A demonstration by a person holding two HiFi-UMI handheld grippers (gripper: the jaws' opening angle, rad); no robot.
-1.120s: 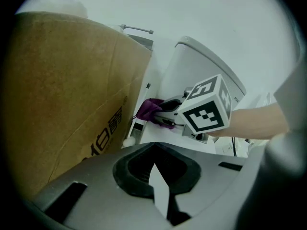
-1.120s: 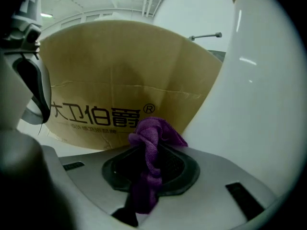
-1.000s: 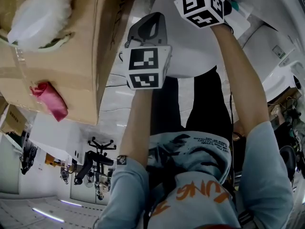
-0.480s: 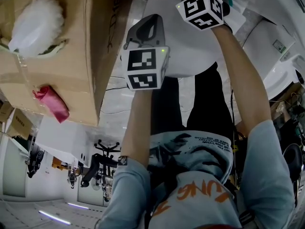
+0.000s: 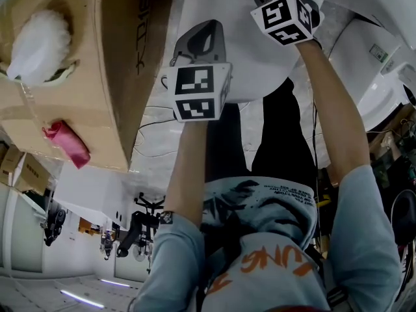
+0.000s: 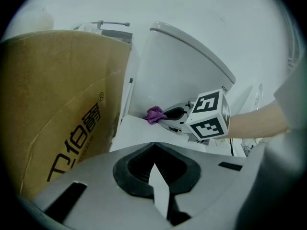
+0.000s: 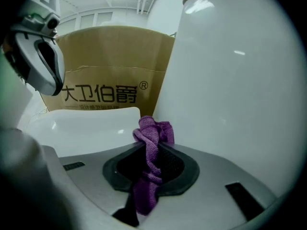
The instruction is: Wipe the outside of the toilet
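Note:
The white toilet tank (image 7: 240, 80) fills the right of the right gripper view and rises behind the lid (image 6: 144, 135) in the left gripper view. My right gripper (image 7: 151, 145) is shut on a purple cloth (image 7: 152, 138), whose bunched end is pressed at the foot of the tank (image 6: 182, 75). The left gripper view shows that cloth (image 6: 154, 114) ahead of the right gripper (image 6: 165, 115). My left gripper (image 6: 153, 147) hovers over the lid, jaws together with nothing in them. In the head view it (image 5: 198, 38) is left of the right gripper's cube (image 5: 286, 15).
A large cardboard box (image 6: 57, 104) stands close beside the toilet on the left, also seen behind the lid (image 7: 110, 80). In the head view the box (image 5: 97, 77) carries a white fluffy bundle (image 5: 39, 44) and a pink rag (image 5: 65, 142).
The right gripper's cube has shifted slightly to the right along the toilet. The left gripper has barely moved. The box has drifted left in the head view.

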